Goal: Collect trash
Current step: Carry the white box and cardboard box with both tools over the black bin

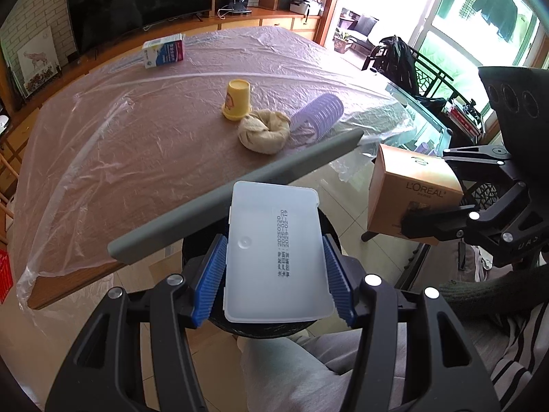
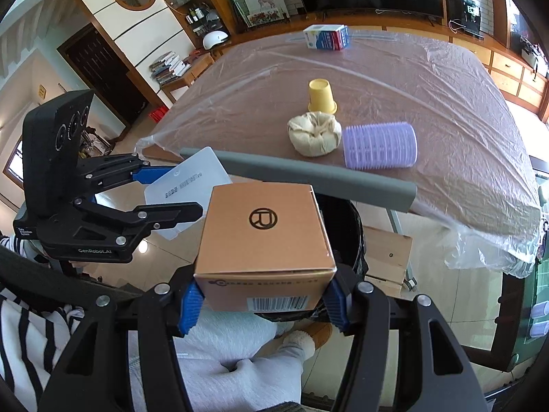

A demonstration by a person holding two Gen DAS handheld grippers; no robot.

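- The white plastic lid sits clamped between the blue pads of the left gripper, held flat with its printed side up, directly above the black bin beside the table edge.
- The tan cardboard box is squeezed between the blue pads of the right gripper, barcode side toward the camera, a round logo on its top face.
- This box hangs over the rim of the black bin, just right of the lid; in the left view the box shows the word L'OREAL.
- A grey bar runs across the near table edge, just beyond both held things.
- On the table, covered by a clear plastic sheet, 4 things remain.
- A beige cloth bundle touches a purple ribbed roller lying on its side.
- A yellow cup stands upside down just behind the bundle.
- A blue and white carton lies on its side near the far edge, well apart from the other 3.
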